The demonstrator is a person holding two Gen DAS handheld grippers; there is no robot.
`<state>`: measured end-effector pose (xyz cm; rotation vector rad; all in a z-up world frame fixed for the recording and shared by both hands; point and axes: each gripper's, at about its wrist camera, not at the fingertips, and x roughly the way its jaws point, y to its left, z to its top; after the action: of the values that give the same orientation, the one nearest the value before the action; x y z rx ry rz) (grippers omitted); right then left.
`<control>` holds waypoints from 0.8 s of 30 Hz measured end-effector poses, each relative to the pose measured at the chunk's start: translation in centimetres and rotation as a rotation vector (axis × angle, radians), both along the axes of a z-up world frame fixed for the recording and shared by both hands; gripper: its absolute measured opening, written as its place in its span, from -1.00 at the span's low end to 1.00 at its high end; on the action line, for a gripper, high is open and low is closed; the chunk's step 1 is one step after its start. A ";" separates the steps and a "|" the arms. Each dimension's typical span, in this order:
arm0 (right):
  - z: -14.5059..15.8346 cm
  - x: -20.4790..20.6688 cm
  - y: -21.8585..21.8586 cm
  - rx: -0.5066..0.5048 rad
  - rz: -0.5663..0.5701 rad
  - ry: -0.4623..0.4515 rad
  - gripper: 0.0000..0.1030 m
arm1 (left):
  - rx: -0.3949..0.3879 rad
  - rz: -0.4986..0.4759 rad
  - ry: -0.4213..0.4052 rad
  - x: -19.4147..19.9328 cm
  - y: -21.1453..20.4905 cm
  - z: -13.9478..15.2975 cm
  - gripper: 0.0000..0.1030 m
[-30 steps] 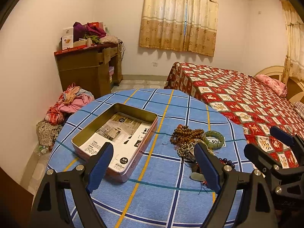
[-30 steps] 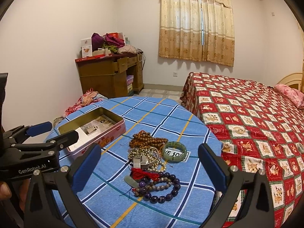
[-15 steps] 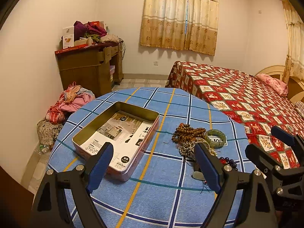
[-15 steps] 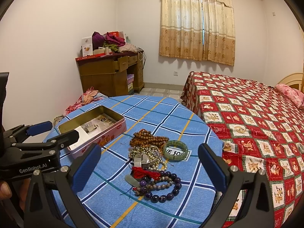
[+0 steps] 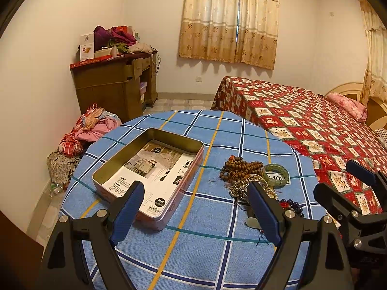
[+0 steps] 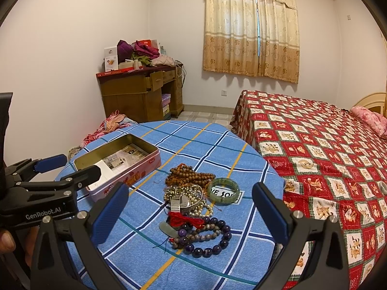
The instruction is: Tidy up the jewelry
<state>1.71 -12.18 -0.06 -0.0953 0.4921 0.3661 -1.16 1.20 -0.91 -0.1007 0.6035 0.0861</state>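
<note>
Left wrist view: the left claw (image 5: pixel 196 213) hung wide open and empty over the near tabletop (image 5: pixel 212 249). The tin (image 5: pixel 150 174) sat left, the jewelry pile (image 5: pixel 251 176) right, bare cloth between.

Right wrist view: the right claw (image 6: pixel 193 209) gaped empty around the jewelry pile (image 6: pixel 193 200); the green bangle (image 6: pixel 223 191) lay near the right edge. "GenRobot.AI" marked the left claw (image 6: pixel 70 166).

Round table (image 6: pixel 217 142), blue plaid cloth: open tin (image 6: pixel 135 166) left, jewelry pile (image 6: pixel 193 200) right.
</note>
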 end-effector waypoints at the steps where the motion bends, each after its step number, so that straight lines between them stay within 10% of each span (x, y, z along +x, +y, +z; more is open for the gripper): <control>1: 0.0 0.0 0.0 -0.001 0.000 0.000 1.00 | 0.000 0.000 0.001 0.0 0.1 -0.1 0.68; 24: -1.9 0.8 -0.1 -0.026 -0.007 0.038 1.00 | 0.015 -0.013 0.056 1.3 -0.7 -1.4 0.68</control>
<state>2.51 -12.32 -1.98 -0.1118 0.5343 0.3554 0.17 0.51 -2.27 -0.0805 0.6590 0.0814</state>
